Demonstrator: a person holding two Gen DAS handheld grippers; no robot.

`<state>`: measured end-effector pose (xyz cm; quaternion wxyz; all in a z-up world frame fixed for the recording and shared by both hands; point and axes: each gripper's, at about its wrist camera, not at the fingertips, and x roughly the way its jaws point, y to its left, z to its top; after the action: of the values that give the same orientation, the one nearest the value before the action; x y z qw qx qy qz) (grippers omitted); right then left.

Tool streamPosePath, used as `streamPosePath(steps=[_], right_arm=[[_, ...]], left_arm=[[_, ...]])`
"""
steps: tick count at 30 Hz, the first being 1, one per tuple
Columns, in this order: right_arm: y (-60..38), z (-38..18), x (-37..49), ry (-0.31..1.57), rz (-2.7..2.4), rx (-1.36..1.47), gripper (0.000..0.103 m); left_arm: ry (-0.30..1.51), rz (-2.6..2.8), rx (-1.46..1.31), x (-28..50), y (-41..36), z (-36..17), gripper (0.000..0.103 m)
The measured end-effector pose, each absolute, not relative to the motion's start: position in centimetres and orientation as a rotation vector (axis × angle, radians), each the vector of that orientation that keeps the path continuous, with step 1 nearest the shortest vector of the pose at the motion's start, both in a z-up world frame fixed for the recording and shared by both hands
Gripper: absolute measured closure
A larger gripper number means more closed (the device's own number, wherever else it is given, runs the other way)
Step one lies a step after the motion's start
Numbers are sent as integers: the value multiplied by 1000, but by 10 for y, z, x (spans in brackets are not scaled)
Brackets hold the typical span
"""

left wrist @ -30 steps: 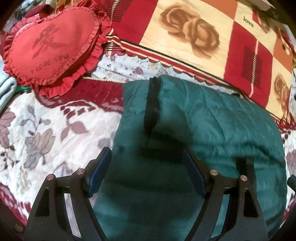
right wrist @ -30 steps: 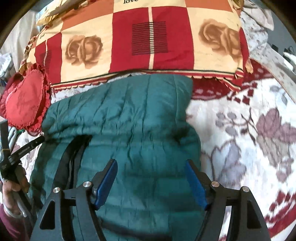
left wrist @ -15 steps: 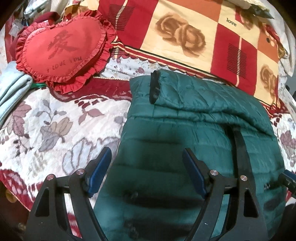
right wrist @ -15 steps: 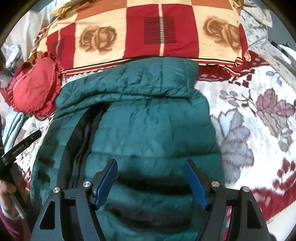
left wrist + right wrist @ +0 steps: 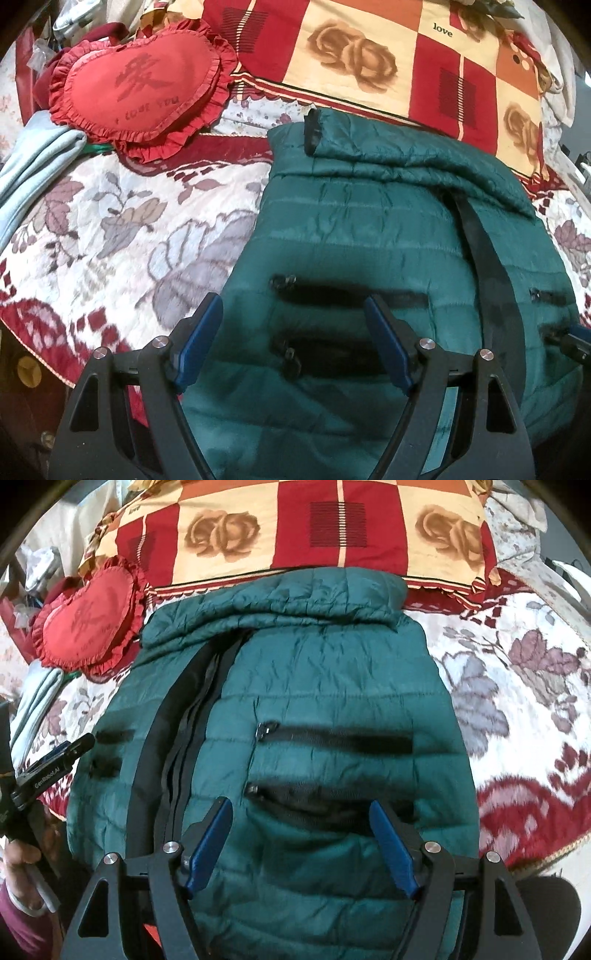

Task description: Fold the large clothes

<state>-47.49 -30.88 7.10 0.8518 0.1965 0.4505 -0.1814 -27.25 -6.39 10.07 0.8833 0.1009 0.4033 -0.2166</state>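
Green quilted jacket [image 5: 332, 686]: one; four zip pockets.

Both cams sit right on the grippers, looking forward and steeply down along the fingers. The left wrist view hangs close above the left half of the green puffer jacket [image 5: 369, 229], with the left gripper [image 5: 293, 339] filling the bottom edge. The right wrist view sits just as close over the other half, right gripper [image 5: 301, 843] at the bottom. Both share the jacket's zipper, the heart cushion [image 5: 136, 85] and the rose-print pillow [image 5: 332, 528] at the far end.
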Motion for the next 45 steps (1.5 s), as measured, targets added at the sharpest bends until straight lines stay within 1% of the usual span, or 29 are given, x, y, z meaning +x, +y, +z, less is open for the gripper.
streamPosePath(steps=[11,28,31,34,38,41,45], right_arm=[[-299,62,-498,971,-390,431,27],[-294,54,-515,993,-383,452,27],[-294,54,-520,996,-382,456,25],[-295,55,-528,994,-384,459,22],[-301,54,-542,994,-398,482,21],[-311,51,-552,1001,-427,505,21],[-322,48,-560,1010,-471,531,20]], left_arm=[[860,-440,186,-286,-39,93,24],[899,-430,179,-298,-20,83,24],[911,-434,168,-297,-15,83,24],[944,-463,138,-293,-5,83,24],[982,-457,74,-284,17,84,24],[1043,-466,22,-274,29,79,24],[1081,-447,26,-269,35,69,24]])
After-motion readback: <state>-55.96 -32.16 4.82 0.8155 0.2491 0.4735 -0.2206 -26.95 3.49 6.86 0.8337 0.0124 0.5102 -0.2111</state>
